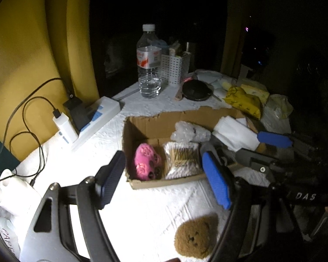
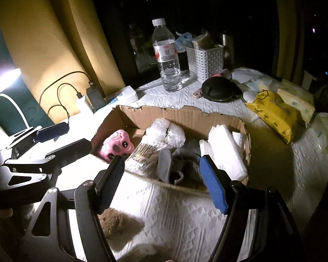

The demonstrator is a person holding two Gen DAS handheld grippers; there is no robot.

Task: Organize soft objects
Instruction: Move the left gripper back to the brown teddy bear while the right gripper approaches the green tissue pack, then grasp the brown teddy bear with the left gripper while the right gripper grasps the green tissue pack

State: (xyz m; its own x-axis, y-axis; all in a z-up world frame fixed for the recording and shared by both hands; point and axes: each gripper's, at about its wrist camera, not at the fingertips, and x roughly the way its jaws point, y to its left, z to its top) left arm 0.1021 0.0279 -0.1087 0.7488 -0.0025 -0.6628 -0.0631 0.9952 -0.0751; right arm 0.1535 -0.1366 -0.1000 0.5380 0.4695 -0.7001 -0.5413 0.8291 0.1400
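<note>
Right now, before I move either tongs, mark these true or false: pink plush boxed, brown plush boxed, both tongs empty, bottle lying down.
1. The pink plush lies inside the cardboard box. True.
2. The brown plush is in the box too. False: it lies on the white cloth, outside.
3. The left tongs and right tongs hold nothing. True, both open.
4. The water bottle lies on its side. False: it stands upright.
</note>
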